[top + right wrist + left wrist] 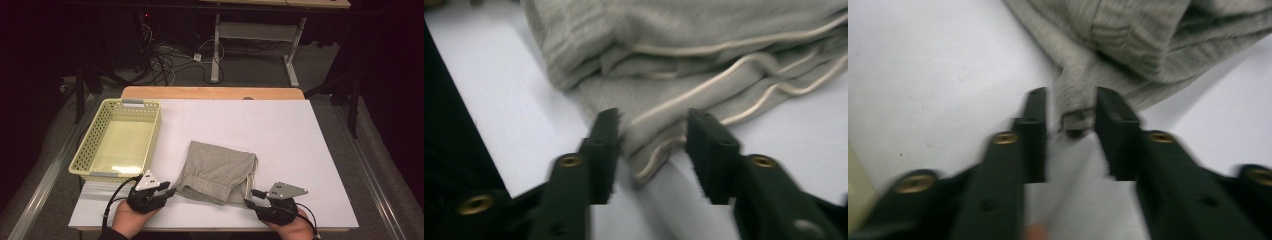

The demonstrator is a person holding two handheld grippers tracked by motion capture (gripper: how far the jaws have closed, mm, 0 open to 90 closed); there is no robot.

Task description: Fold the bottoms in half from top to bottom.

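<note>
High view, grey garment between left gripper, right gripper

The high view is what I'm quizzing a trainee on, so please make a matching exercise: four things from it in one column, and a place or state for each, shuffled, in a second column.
Things:
1. grey garment
2. yellow basket
3. left gripper
4. right gripper

Places or states:
A. stands at the left of the table, nothing in it
B. jaws apart at the garment's near left corner
C. lies folded in the middle of the white table top
D. jaws apart at the garment's near right corner, by the pale piping

Pairs: 1-C, 2-A, 3-B, 4-D
</note>
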